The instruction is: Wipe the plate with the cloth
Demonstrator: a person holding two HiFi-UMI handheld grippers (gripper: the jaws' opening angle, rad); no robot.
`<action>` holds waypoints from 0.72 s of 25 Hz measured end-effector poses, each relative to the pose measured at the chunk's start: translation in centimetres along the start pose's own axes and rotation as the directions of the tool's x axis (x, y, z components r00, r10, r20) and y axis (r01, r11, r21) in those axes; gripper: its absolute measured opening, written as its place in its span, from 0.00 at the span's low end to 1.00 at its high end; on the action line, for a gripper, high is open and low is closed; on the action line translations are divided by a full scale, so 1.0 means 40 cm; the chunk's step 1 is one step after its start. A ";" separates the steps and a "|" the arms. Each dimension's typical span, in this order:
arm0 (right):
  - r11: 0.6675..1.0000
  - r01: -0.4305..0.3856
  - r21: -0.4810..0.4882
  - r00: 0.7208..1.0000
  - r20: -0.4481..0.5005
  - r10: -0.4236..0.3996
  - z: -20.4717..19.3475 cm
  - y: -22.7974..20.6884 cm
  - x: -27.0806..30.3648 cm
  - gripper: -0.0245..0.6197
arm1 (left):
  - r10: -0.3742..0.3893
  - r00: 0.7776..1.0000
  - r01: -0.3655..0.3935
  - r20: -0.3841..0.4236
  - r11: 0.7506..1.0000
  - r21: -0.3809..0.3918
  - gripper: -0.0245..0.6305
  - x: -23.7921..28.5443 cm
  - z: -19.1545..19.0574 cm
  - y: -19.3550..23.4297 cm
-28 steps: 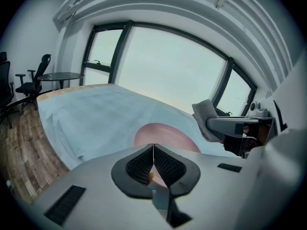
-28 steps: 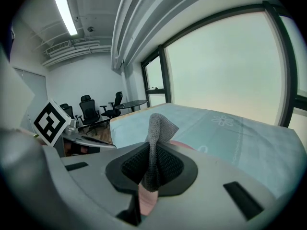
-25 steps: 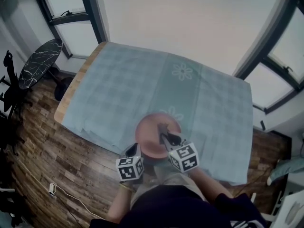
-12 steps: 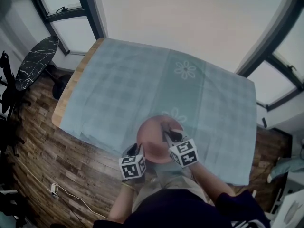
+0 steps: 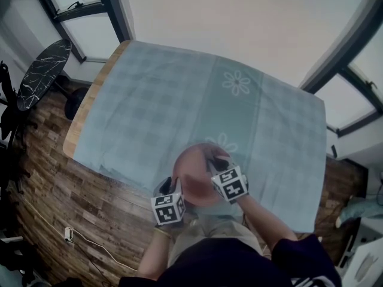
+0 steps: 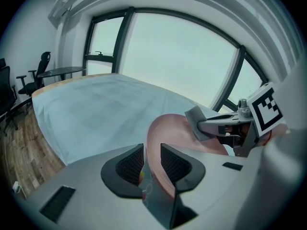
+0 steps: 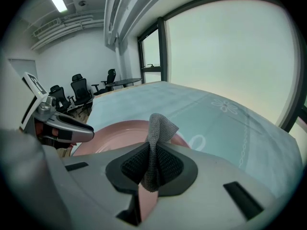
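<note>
Your left gripper (image 6: 152, 163) clamped the rim of the plate (image 6: 178, 134) while your right gripper (image 7: 152, 169) pinched the cloth (image 7: 158, 126) over it.

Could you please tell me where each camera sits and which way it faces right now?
Head view: on the person's head, looking steeply down at the tablecloth; both forearms, left gripper and right gripper show.
Left gripper view: on the left gripper, facing the windows; its jaws grip the plate by its rim.
Right gripper view: on the right gripper, facing office chairs; its jaws pinch the cloth.
Shared: all three show the plate.
</note>
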State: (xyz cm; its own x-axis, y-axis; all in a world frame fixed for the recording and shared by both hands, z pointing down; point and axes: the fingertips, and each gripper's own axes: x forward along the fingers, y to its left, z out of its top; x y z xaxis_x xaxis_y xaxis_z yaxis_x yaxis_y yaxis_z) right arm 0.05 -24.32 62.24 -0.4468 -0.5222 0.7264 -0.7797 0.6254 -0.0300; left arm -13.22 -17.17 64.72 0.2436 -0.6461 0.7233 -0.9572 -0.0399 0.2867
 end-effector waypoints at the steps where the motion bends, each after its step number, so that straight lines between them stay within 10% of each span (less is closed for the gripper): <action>1: 1.000 0.002 -0.001 1.000 -0.006 -0.002 -0.002 -0.002 0.006 0.09 | 0.000 1.000 0.000 -0.005 1.000 -0.006 0.20 0.004 -0.001 0.002; 18: 0.999 0.039 -0.027 0.994 -0.097 -0.042 -0.024 -0.037 0.077 0.09 | 0.032 0.997 -0.033 -0.077 0.999 -0.021 0.12 0.053 -0.032 0.019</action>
State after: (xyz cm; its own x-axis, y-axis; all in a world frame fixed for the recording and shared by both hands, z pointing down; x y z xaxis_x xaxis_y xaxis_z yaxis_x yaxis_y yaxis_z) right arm 0.25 -26.29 65.20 -0.3695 -0.4891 0.7901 -0.7842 0.6203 0.0173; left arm -13.23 -17.61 67.28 0.2246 -0.5866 0.7782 -0.9613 -0.0026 0.2755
